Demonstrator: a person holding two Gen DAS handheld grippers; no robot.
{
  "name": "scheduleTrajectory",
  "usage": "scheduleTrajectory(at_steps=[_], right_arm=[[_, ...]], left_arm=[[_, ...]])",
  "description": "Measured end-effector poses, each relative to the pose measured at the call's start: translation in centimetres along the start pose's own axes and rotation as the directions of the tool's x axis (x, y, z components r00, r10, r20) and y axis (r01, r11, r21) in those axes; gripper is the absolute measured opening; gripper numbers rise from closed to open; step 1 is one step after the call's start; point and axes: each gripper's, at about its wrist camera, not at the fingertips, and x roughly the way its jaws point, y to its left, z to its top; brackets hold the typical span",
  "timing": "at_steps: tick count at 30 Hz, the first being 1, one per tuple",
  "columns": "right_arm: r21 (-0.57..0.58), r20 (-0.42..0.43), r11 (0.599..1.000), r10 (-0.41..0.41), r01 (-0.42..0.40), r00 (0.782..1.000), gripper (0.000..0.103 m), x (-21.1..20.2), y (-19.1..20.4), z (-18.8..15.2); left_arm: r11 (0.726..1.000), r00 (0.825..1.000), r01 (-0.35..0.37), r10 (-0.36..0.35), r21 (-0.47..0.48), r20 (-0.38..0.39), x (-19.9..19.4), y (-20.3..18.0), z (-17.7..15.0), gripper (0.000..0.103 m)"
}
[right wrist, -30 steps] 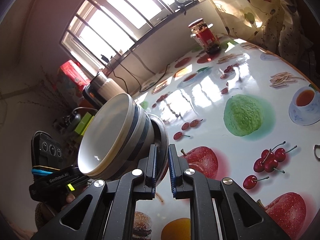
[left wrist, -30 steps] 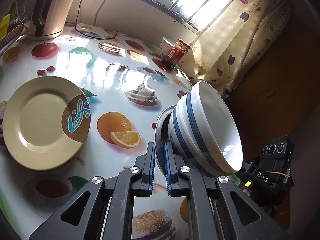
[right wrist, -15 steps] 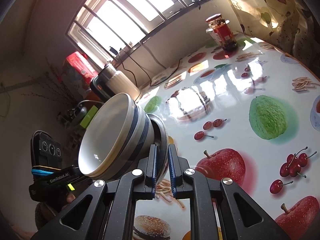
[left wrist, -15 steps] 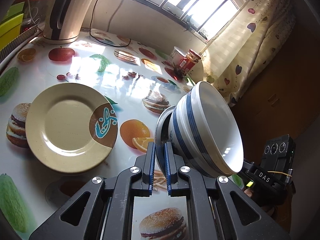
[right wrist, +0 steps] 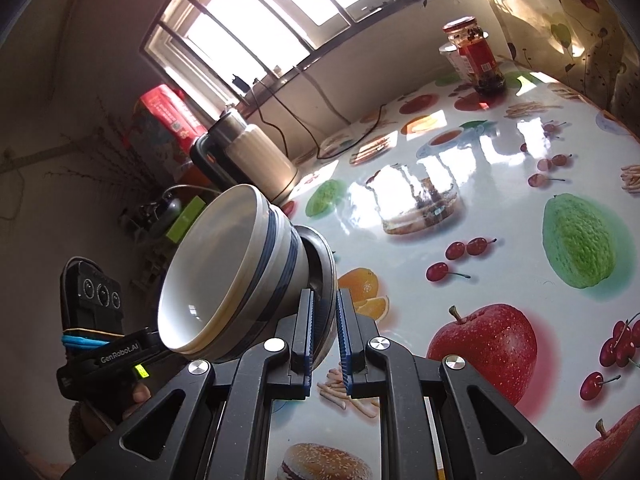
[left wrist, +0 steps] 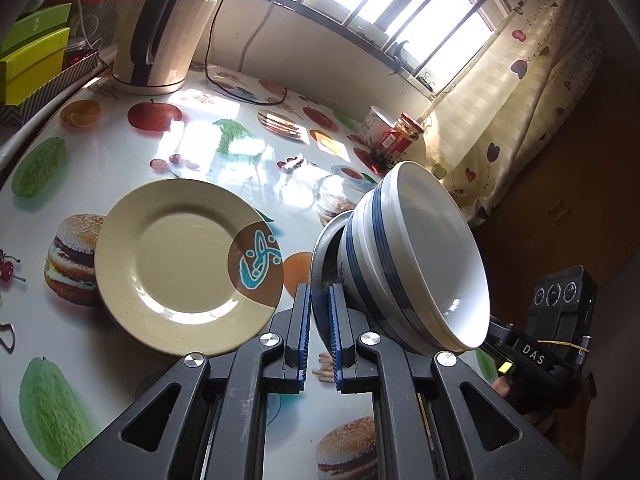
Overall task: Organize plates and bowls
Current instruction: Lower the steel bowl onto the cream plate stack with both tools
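The opposite handle read "DAS" in the left wrist view and "GenRobot.AI" in the right. The left gripper (left wrist: 319, 326) and the right gripper (right wrist: 324, 330) were both clamped narrowly on the rim of a metal plate (left wrist: 322, 248) carrying stacked blue-striped bowls (left wrist: 416, 264), held tilted above the table (left wrist: 120, 152). Compared with a second earlier, the beige plate (left wrist: 180, 268) lay nearer the left view's centre, and the kettle (left wrist: 168, 36) loomed larger.
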Motion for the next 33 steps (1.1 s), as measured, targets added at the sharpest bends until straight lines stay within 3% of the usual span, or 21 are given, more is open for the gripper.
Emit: scheduleTrajectory(at_steps=[33], right_arm=[[-0.062, -0.120, 0.995, 0.074, -0.082, 0.990, 0.012, 9.6, 4.5, 2.0]], left_arm=[[0.991, 0.992, -0.110, 0.114, -0.082, 0.048, -2.1, 7.5, 2.7, 0.008]])
